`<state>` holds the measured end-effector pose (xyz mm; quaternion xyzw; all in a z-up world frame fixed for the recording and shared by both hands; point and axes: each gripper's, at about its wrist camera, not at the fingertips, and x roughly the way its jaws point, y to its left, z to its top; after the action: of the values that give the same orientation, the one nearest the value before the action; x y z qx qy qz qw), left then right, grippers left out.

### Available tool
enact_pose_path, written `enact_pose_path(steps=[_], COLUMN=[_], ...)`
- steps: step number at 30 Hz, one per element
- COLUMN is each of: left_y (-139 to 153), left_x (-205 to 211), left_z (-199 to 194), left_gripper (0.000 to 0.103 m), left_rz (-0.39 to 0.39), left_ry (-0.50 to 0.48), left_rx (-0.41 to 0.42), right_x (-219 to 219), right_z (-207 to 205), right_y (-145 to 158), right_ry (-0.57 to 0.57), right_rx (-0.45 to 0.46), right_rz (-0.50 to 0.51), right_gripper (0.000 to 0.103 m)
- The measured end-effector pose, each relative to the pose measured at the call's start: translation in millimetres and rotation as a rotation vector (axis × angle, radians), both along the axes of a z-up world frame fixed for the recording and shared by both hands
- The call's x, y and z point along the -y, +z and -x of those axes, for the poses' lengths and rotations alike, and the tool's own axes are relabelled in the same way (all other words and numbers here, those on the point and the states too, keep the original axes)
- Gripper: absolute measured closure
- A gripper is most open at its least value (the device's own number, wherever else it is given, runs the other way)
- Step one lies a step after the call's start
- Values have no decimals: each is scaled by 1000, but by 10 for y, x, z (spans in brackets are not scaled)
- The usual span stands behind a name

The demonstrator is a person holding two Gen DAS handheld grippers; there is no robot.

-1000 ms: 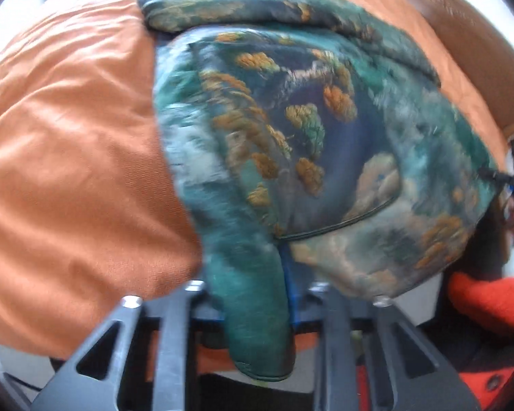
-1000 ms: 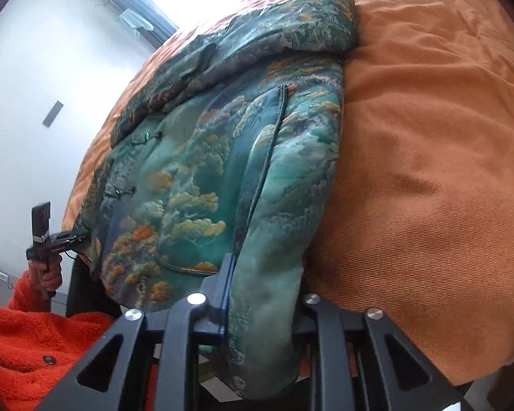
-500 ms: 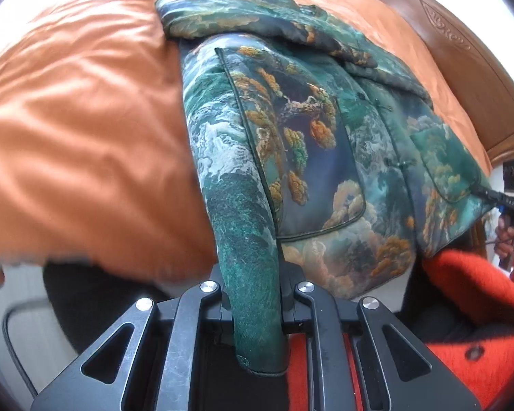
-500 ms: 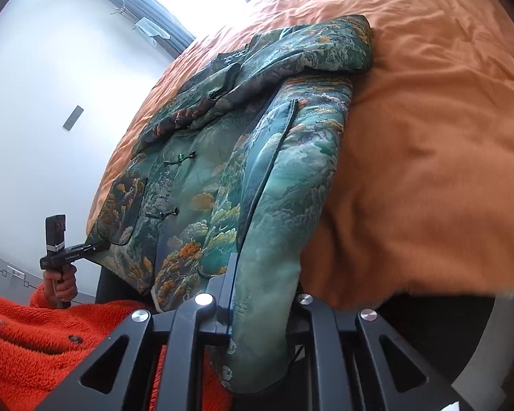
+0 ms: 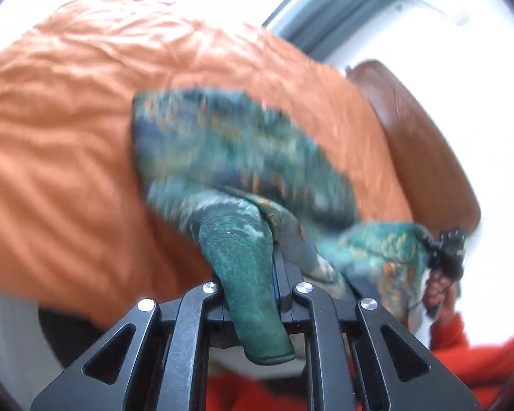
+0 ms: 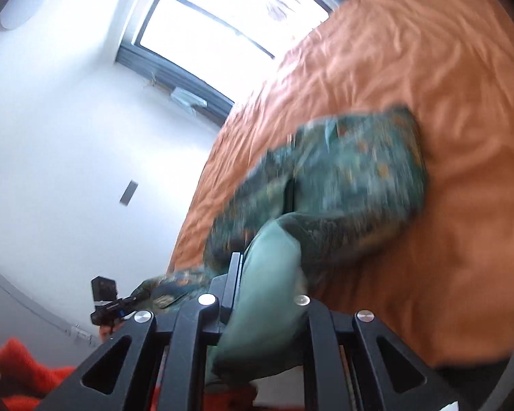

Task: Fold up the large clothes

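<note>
A: Both hands have come up since a second ago. Then the green brocade jacket with its orange cloud pattern [image 5: 229, 157] lay spread flat over the bed; now its near hem hangs off the covers and the whole cloth is smeared with motion.

B: Jaws?

A: Starting nearest: the left gripper [image 5: 257, 274] is clamped tight on a fold of the hem, which spills back over the frame toward six o'clock. The right gripper [image 6: 267, 294] is nipped shut on the other hem corner, pale lining [image 6: 267, 274] showing between its jaws. In each view the opposite gripper sits low at the edge, at four o'clock for the left camera and eight o'clock for the right, with the hem strung between them.

B: And beyond that?

A: The bulk of the jacket runs away from both jaws toward twelve o'clock, resting on the rumpled orange bedspread [image 5: 68, 130]. Its long axis points straight ahead, hem near, collar end far. Further still, a brown wooden headboard [image 5: 424, 157] at two o'clock in the left view and a bright window [image 6: 229, 10] at the top of the right.

B: So the fold goes forward.

A: I'd judge so: carry the hem toward twelve o'clock over the far half. Neither hand is nearer; they have to travel level, or the crease skews.
</note>
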<state>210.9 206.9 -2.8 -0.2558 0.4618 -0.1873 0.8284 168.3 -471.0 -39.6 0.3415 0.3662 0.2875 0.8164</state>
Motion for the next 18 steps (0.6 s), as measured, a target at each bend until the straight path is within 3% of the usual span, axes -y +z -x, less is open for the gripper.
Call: enact_pose_path(steps=[2,4,6,7,8,9,11,13,15,18], left_y=[71,67,-54,-135,-251,-370,-508,-513,-452,-325], left_x=[10,51,130,148,183,170,95,36,16,-107], left_z=[-434,-1011,-1555,-1746,-1967,-2128,-2303,-2266,-2209,-2068], left_gripper=[91,88,80,69,57,55,45,39,32,18], left_rz=[-5,-65,-131,-146,-140,-116,-60,3,70,106], left_ry=[36,81,117,129,133,142,189,204,169,145], left_rx=[11,25,1,-19,-56,-107,-180,-199,-180,-107], right_x=[1,-35,-94,-79,-21,19,33,15,62,191], right_z=[-515,-1111,-1625,-1856,-1994,-2090,-2326,-2380,-2330,-2334], right_y=[73,16,-137,-259,-378,-500,-797,-1027,-1119,-1041], right_ry=[-29,-65,-126,-148,-176,-197,-207,-223,-237,-273], right_rx=[31,19,-16,-46,-74,-105,-181,-250,-264,-233], right_rz=[28,52,85,91,91,80,42,-11,-108,-203], right_gripper=[90,90,90,90,90,89,84,71,46,37])
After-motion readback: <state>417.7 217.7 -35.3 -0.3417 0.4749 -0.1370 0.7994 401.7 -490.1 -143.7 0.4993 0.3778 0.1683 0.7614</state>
